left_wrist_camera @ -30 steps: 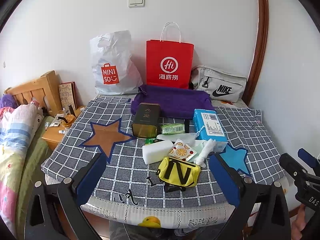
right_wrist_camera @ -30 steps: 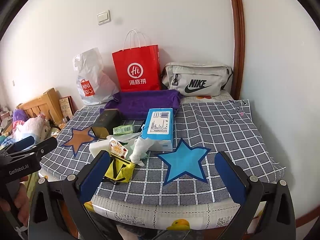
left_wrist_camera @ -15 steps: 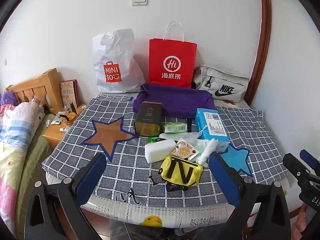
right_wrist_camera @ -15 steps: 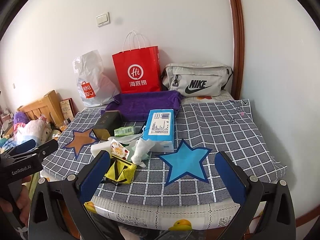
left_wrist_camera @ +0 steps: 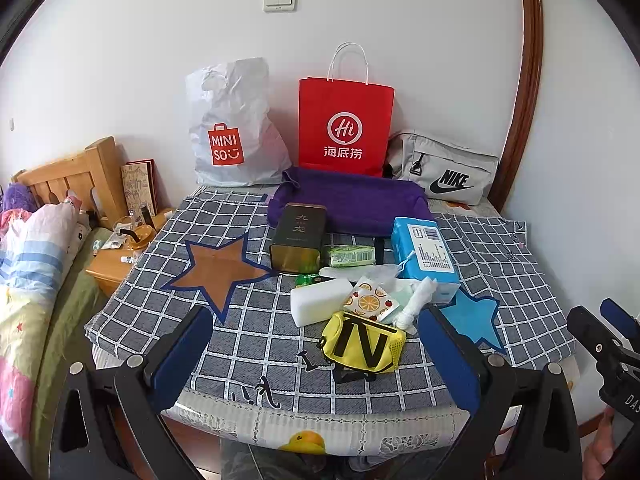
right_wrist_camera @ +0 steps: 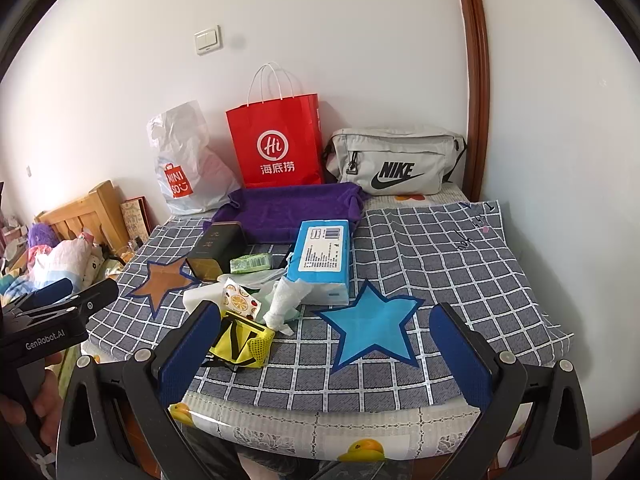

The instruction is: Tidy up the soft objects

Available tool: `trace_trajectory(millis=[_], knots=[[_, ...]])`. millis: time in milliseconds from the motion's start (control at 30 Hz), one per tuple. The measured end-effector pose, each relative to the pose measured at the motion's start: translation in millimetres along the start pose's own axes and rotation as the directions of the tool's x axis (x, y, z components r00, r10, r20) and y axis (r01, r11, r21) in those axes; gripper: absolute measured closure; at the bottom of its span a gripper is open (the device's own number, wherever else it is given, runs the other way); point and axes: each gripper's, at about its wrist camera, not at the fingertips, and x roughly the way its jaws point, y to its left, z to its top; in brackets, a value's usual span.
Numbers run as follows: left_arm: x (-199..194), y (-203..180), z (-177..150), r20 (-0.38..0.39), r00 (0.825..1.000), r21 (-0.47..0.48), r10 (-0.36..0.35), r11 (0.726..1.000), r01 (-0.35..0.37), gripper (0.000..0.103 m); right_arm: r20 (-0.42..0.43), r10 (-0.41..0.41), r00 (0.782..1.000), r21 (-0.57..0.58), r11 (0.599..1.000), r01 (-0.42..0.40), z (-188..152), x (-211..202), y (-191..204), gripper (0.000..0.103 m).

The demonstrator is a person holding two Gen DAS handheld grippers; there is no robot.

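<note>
A pile lies mid-table: a yellow pouch [left_wrist_camera: 362, 344] [right_wrist_camera: 240, 342], a white sponge block [left_wrist_camera: 318, 300], a fruit-print packet [left_wrist_camera: 370, 300], a rolled white cloth [left_wrist_camera: 416, 304] [right_wrist_camera: 286, 300], a blue tissue pack [left_wrist_camera: 424, 252] [right_wrist_camera: 324, 252], a green packet [left_wrist_camera: 352, 256] and a dark tin [left_wrist_camera: 298, 236]. A purple towel [left_wrist_camera: 352, 200] lies behind them. My left gripper [left_wrist_camera: 316, 360] is open and empty, just in front of the yellow pouch. My right gripper [right_wrist_camera: 324, 356] is open and empty, over the blue star [right_wrist_camera: 372, 320].
A white Miniso bag [left_wrist_camera: 232, 128], a red paper bag [left_wrist_camera: 346, 124] and a grey Nike bag [left_wrist_camera: 444, 172] stand against the wall. The checked cloth [left_wrist_camera: 248, 332] has a brown star [left_wrist_camera: 218, 268]. A bed and a wooden nightstand [left_wrist_camera: 116, 256] are at the left.
Both grippers have drifted slightly; the table scene sits a little lower and closer in both views. Nothing on the table has moved.
</note>
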Motion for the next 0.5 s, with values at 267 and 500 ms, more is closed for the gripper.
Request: trace_trajectory(millis=[267, 500], knots=[[-0.3, 0.5, 0.1, 0.000, 1.000, 0.001, 0.001, 1.000, -0.001, 0.000, 0.002, 0.001, 1.000, -0.001, 1.000, -0.001, -0.2, -0.2, 0.6, 0.000], [-0.3, 0.7, -0.2, 0.000, 1.000, 0.000, 0.003, 1.000, -0.003, 0.000, 0.002, 0.000, 1.000, -0.005, 1.000, 0.000, 0.6, -0.1, 1.0, 0.000]])
